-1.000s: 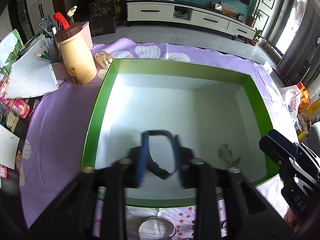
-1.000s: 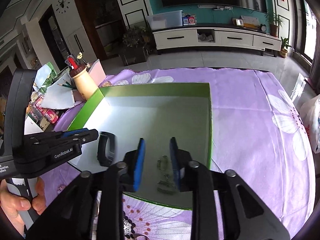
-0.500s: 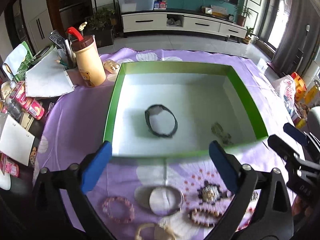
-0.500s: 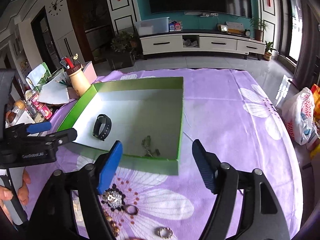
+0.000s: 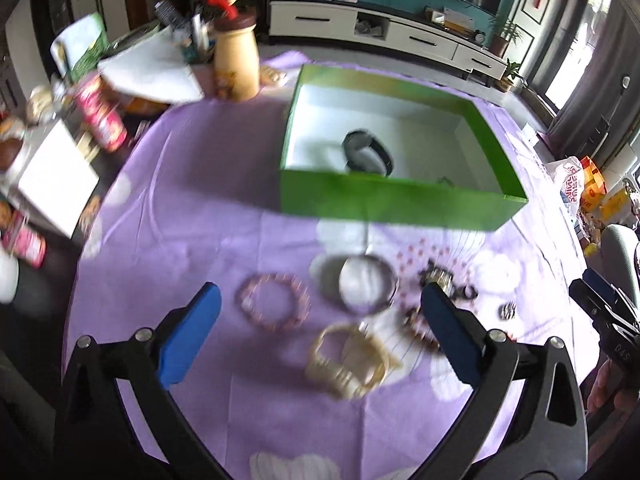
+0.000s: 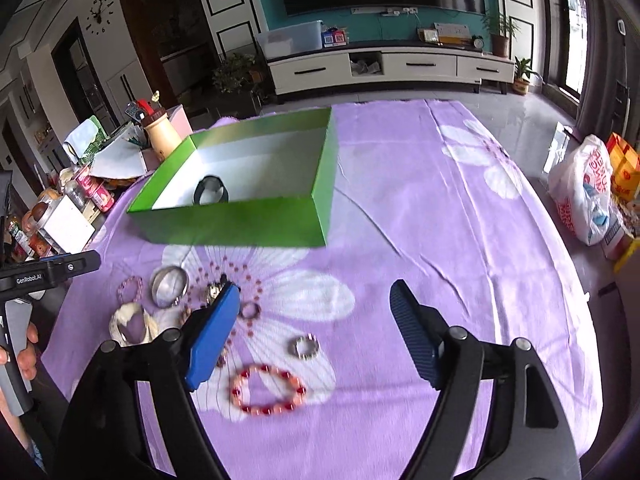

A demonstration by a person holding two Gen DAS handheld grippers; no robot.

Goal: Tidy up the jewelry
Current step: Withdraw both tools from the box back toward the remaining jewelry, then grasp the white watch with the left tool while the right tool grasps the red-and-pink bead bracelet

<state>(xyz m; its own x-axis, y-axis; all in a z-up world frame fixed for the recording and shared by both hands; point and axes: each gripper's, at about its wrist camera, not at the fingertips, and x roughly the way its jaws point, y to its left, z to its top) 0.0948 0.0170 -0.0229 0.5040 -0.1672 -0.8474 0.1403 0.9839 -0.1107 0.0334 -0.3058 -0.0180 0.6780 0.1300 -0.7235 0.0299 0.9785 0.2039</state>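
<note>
A green box (image 5: 400,200) (image 6: 240,220) stands on the purple cloth with a black band (image 5: 368,154) (image 6: 211,190) lying inside it. In front of the box lie a pink bead bracelet (image 5: 272,300), a silver bangle (image 5: 360,284), a cream bracelet (image 5: 348,360) and dark beads (image 5: 420,328). My left gripper (image 5: 318,296) hangs open above these, holding nothing. My right gripper (image 6: 316,292) has its jaws opening, with nothing between them. Beneath it lie a red-orange bead bracelet (image 6: 268,390) and a silver ring (image 6: 306,346).
A beige bottle (image 5: 236,60), papers and red cans (image 5: 102,116) crowd the table's left side. A white plastic bag (image 6: 584,188) sits off the table's right edge. A hand (image 6: 28,344) holds the other gripper at the left.
Both grippers have opened and drawn back out of the box toward the near side. The black band and a small metal piece stay inside it. Loose jewelry has come into view.
</note>
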